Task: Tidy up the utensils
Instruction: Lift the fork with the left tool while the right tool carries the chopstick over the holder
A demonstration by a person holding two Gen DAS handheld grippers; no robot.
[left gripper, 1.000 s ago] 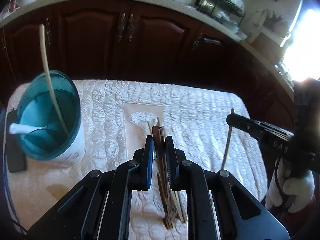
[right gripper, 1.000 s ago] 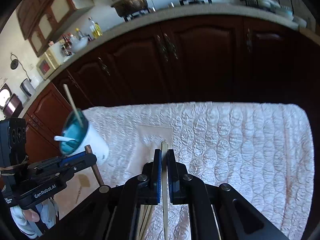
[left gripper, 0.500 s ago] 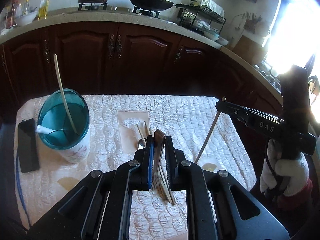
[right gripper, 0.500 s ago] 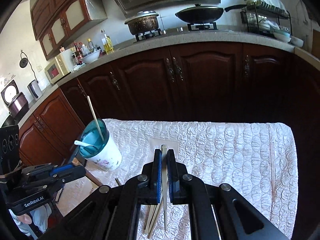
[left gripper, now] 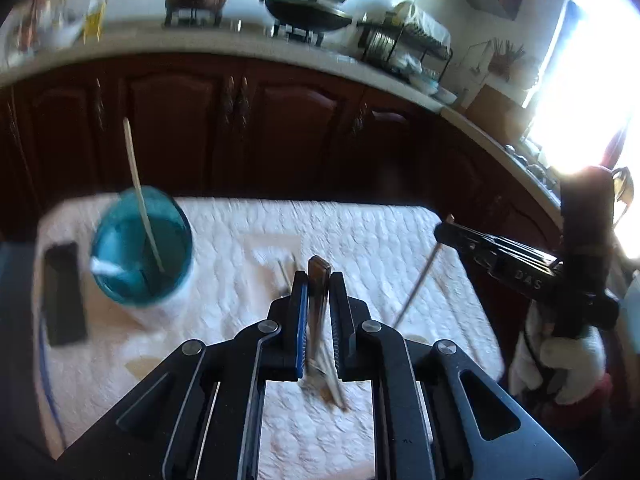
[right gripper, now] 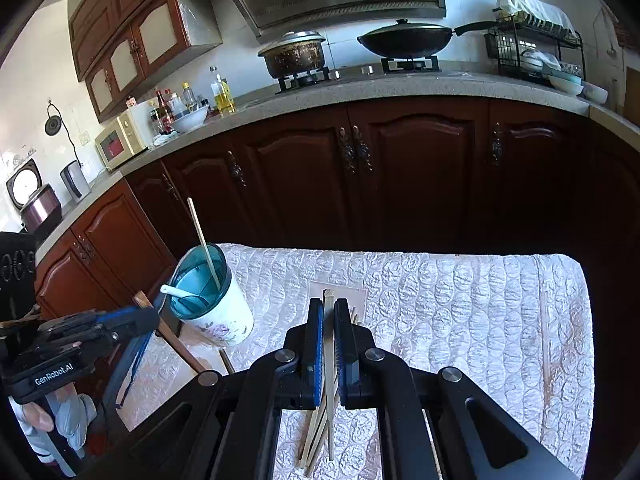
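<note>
Dark wooden cabinets run behind the cup, under a stone counter. In front of them stands a table under a white quilted cloth. The cup, white with a floral print and a teal inside, stands near the cloth's left edge.

The left gripper hangs above the cloth to the right of the cup. Its jaws are pressed onto the flat handle of a brown-handled utensil, which is clear of the table. The utensil's lower end is too blurred to name. In the right wrist view this gripper sits just left of the cup and nearer the camera, with the brown handle slanting down through it. A gloved hand grips it from below.

The right gripper is further right of the cup. Its jaws are closed tight on a pale chopstick, which hangs steeply between them. The left wrist view shows the same gripper and chopstick well to the right of the cup, held by a white-gloved hand.

A dark phone lies flat just left of the cup.

A long pale chopstick leans inside the cup and rises well above the rim. A white spoon rests in the cup with its handle over the left rim.

Loose chopsticks lie on the cloth to the right of the cup, under the right gripper.
</note>
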